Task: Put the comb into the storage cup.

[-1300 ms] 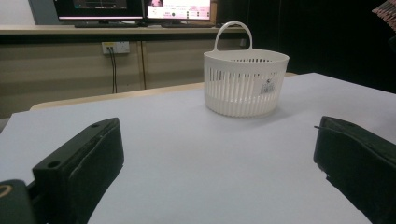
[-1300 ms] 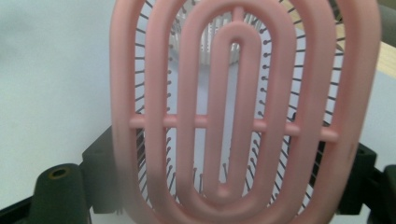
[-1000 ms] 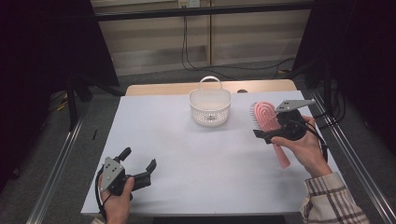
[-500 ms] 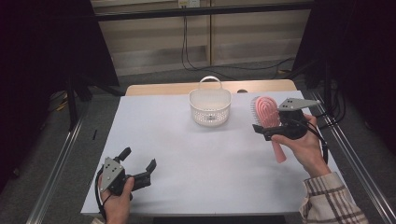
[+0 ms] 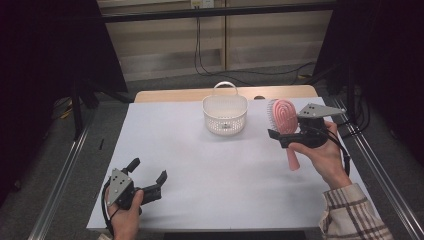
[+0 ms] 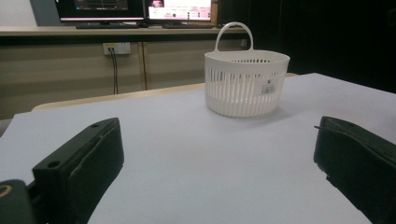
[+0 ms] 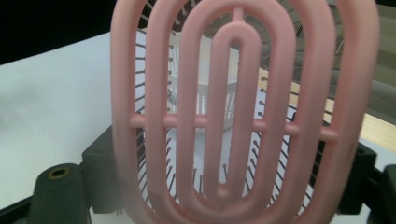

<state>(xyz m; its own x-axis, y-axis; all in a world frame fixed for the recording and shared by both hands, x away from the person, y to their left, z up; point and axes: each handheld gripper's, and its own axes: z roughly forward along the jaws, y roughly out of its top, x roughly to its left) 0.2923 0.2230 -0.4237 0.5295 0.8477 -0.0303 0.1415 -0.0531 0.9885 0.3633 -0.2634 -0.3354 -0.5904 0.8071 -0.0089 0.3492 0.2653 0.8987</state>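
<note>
The right tongs [image 5: 286, 136] pinch the pink hairbrush [image 5: 283, 116] above the surface's right edge, apparently carrying it; next, lower it into the white basket [image 5: 225, 114]. The left tongs [image 5: 149, 176] rest spread near the front-left corner.

Two black handheld grippers, the left gripper [image 5: 148, 173] and right gripper [image 5: 276, 138], each topped by a grey three-cornered plate dotted with screws and trailing a black cable; a plaid sleeve [image 5: 353, 216] covers the person's right forearm.

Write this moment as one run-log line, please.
right gripper: shut on pink hairbrush, lifted | left gripper: open, idle | white basket: upright on table
</note>
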